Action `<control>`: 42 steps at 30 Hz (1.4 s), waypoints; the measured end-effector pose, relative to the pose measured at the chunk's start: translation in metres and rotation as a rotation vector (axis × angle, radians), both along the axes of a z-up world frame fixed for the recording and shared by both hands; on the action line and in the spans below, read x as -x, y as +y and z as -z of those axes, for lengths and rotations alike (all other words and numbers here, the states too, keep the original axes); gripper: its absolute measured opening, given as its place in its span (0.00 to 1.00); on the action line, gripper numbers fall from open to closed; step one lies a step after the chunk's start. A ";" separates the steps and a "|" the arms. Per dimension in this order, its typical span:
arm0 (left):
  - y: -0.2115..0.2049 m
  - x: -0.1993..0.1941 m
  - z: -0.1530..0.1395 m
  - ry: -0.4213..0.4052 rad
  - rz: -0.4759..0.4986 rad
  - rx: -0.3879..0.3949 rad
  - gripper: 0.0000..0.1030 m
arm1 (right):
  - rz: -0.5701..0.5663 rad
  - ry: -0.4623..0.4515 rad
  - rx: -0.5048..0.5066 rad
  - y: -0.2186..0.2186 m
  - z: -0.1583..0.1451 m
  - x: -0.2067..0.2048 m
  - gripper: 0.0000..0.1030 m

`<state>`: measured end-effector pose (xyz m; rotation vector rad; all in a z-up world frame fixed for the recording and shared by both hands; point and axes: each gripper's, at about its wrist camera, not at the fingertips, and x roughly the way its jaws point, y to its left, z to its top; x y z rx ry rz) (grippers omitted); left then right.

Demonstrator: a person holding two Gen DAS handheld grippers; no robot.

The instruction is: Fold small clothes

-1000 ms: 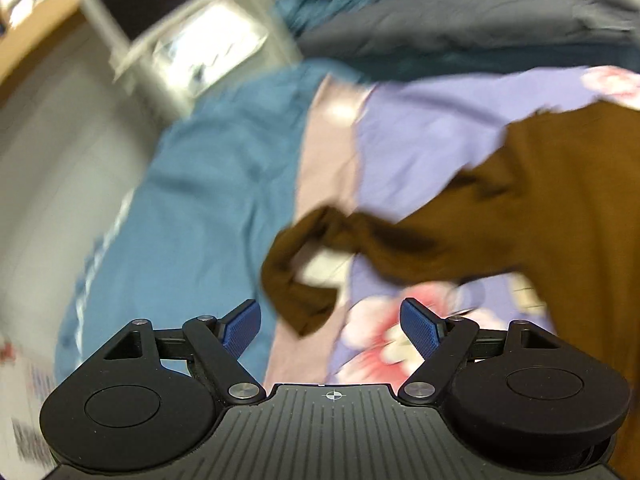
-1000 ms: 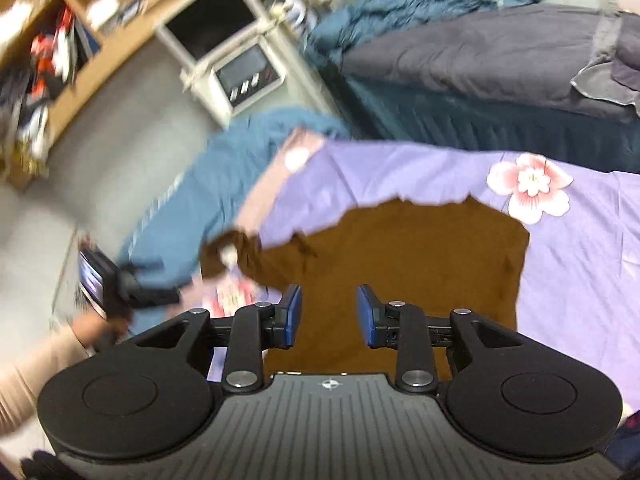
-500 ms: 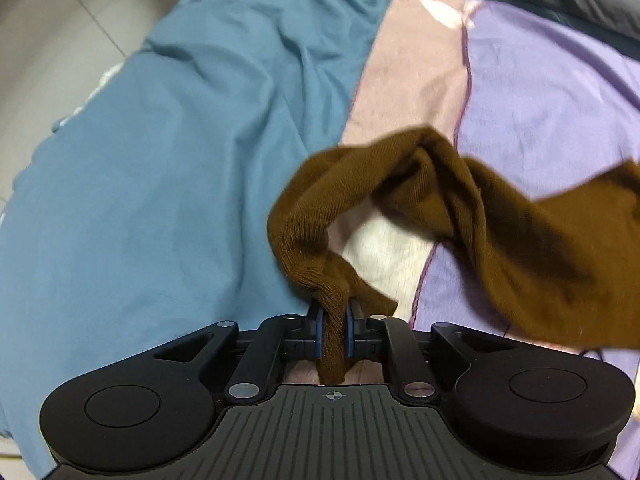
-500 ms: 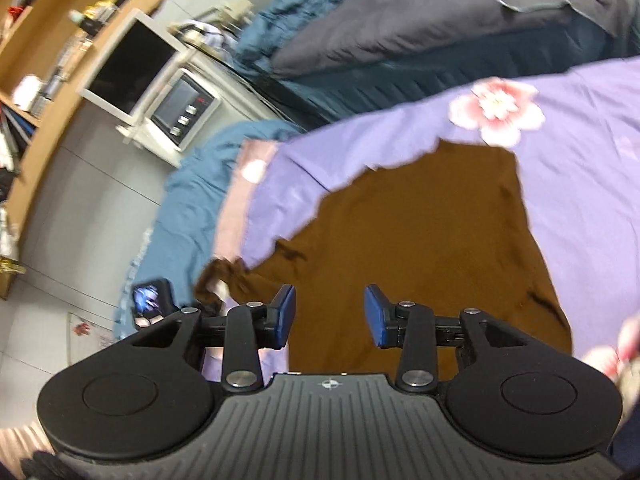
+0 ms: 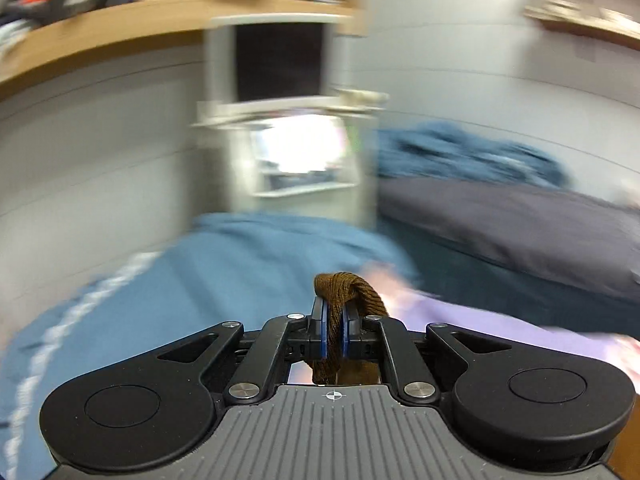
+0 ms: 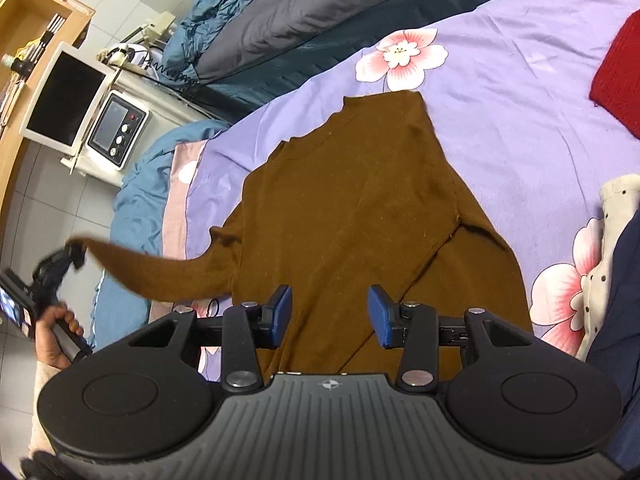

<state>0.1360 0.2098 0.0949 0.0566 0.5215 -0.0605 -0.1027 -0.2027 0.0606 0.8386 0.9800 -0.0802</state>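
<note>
My left jaws (image 5: 334,330) pinch the sleeve (image 5: 349,287) of the brown sweater (image 6: 360,216); my right jaws (image 6: 330,314) stand wide above its lower part, holding nothing. The sweater lies flat on a purple flowered sheet (image 6: 512,92), its sleeve pulled out sideways off the bed. A red cloth (image 6: 620,80) lies at the far right. No writing can be read.
</note>
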 end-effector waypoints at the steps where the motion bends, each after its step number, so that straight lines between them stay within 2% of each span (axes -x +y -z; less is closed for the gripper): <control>1: -0.022 0.010 0.003 0.033 0.087 0.029 0.50 | 0.000 0.006 0.004 0.000 0.002 0.001 0.47; 2: -0.047 0.024 0.008 0.067 0.193 0.056 0.51 | 0.002 0.012 0.008 -0.001 0.004 0.003 0.47; 4: -0.100 0.059 0.025 0.124 0.397 0.057 0.52 | 0.013 0.024 0.016 -0.003 0.007 0.008 0.47; 6: -0.150 0.095 0.051 0.253 0.591 0.074 0.54 | 0.024 0.039 0.015 -0.006 0.013 0.015 0.47; 7: -0.171 0.113 0.069 0.324 0.656 0.073 0.68 | 0.027 0.054 0.014 -0.007 0.017 0.019 0.47; 8: -0.191 0.130 0.090 0.407 0.725 0.055 0.92 | 0.029 0.072 0.013 -0.008 0.022 0.023 0.49; 9: -0.210 0.146 0.111 0.482 0.769 0.003 1.00 | 0.033 0.093 0.015 -0.009 0.028 0.027 0.50; 11: -0.233 0.175 0.146 0.570 0.817 -0.125 1.00 | 0.037 0.131 0.027 -0.009 0.038 0.034 0.50; 13: -0.238 0.193 0.169 0.620 0.855 -0.240 1.00 | 0.022 0.154 0.061 -0.007 0.047 0.038 0.50; 15: -0.228 0.194 0.181 0.646 0.846 -0.318 1.00 | 0.004 0.168 0.114 -0.002 0.053 0.040 0.50; 18: -0.198 0.197 0.180 0.562 0.808 -0.409 1.00 | -0.039 0.156 0.142 0.006 0.063 0.037 0.49; 20: -0.179 0.188 0.177 0.535 0.767 -0.458 1.00 | -0.083 0.126 0.149 0.014 0.070 0.029 0.48; 23: -0.151 0.165 0.174 0.573 0.668 -0.431 1.00 | -0.187 0.096 0.243 0.037 0.084 0.011 0.44; 26: -0.132 0.150 0.174 0.626 0.562 -0.362 1.00 | -0.221 0.136 0.349 0.051 0.107 -0.006 0.31; 28: -0.121 0.148 0.172 0.647 0.511 -0.324 1.00 | -0.238 0.142 0.325 0.051 0.125 -0.013 0.30; 30: -0.110 0.148 0.171 0.656 0.473 -0.303 1.00 | -0.225 0.198 0.284 0.050 0.142 -0.018 0.28; 32: -0.105 0.151 0.172 0.666 0.447 -0.291 1.00 | -0.193 0.177 0.219 0.046 0.147 -0.017 0.23; 33: -0.103 0.151 0.172 0.673 0.439 -0.282 1.00 | -0.194 0.163 0.206 0.046 0.144 -0.017 0.18; 34: -0.101 0.150 0.173 0.680 0.430 -0.272 1.00 | -0.209 0.147 0.198 0.046 0.140 -0.016 0.04; 37: -0.094 0.143 0.173 0.689 0.400 -0.249 1.00 | -0.237 0.091 0.173 0.042 0.117 -0.011 0.04; 42: -0.083 0.121 0.169 0.659 0.344 -0.231 1.00 | -0.258 0.020 0.025 0.005 0.070 0.013 0.04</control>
